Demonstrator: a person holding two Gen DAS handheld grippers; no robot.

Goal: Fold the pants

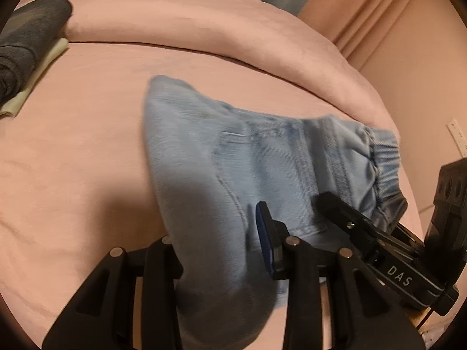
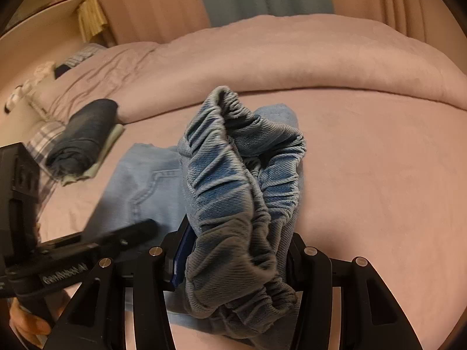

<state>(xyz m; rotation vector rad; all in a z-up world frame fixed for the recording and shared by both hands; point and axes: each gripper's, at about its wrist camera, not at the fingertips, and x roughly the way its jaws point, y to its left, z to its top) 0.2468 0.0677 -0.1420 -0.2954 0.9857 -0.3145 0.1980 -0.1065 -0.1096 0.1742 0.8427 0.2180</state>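
Observation:
Light blue denim pants point(image 1: 233, 151) lie partly folded on the pink bed sheet point(image 1: 73, 145). In the left wrist view my left gripper point(image 1: 216, 236) is shut on a fold of the leg cloth, which runs down between its fingers. One finger point(image 1: 335, 207) of the right tool rests by the elastic waistband point(image 1: 382, 157). In the right wrist view my right gripper point(image 2: 239, 233) is shut on the bunched waistband point(image 2: 233, 175), held up off the sheet. The rest of the pants point(image 2: 146, 180) lies flat to the left, with a finger point(image 2: 137, 230) of the left tool over it.
A folded dark garment point(image 2: 84, 140) lies on a pale cloth at the bed's far left, also the dark garment point(image 1: 26, 46). A rolled pink duvet point(image 2: 292, 67) runs along the back. Curtains hang behind. A hand point(image 2: 26, 323) holds the left tool.

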